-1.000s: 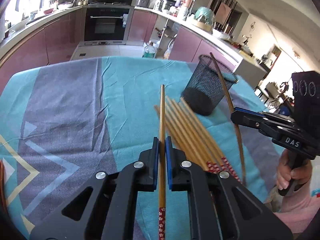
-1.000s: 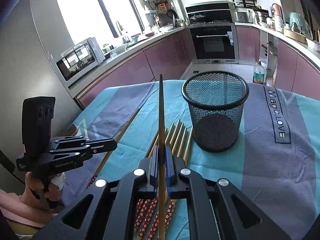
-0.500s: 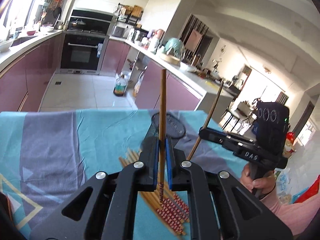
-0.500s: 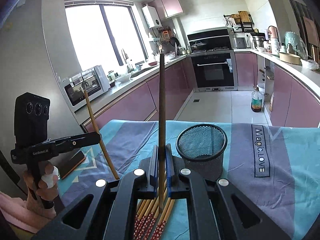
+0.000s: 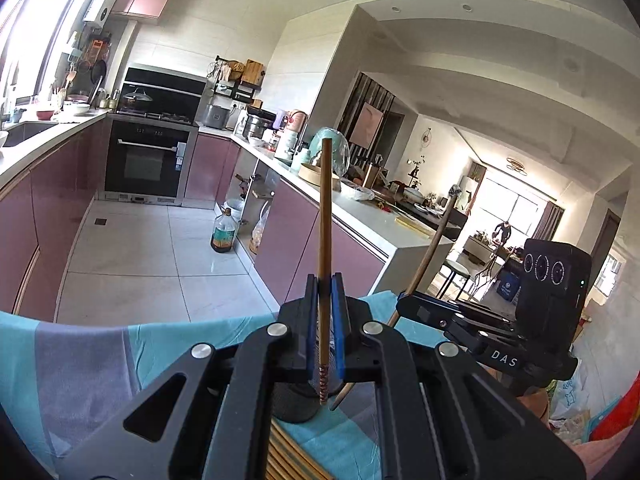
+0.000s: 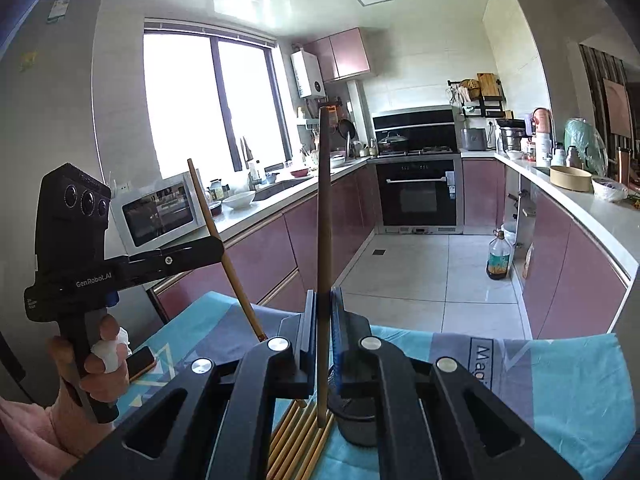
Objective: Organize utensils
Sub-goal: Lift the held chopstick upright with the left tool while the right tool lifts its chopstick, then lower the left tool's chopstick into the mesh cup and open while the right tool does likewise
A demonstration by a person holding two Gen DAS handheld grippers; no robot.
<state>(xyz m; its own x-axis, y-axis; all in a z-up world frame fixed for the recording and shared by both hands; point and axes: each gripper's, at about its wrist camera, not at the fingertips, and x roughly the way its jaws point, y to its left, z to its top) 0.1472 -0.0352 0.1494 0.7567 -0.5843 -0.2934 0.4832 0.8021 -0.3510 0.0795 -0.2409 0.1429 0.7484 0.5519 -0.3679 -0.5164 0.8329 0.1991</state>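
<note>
Your left gripper is clamped on a light bamboo chopstick, blue pads nearly together with only the stick between them. The stick runs near upright through the jaws: plain end well above them, red-patterned end just below, hanging over the dark mesh cup, which sits directly under the jaws.

Your right gripper is likewise closed on a darker chopstick, also near vertical. Its long part stands above the jaws; the short lower end clears the pads and hangs above the loose chopsticks lying on the tablecloth below. From this side the mesh cup is just below and right of the jaws, mostly hidden by the finger.

Each gripper shows in the other's view, off to the side, its stick tilted. The loose pile lies flat beside the cup, below both jaw sets. Can't tell whether either stick tip is inside the cup rim.
</note>
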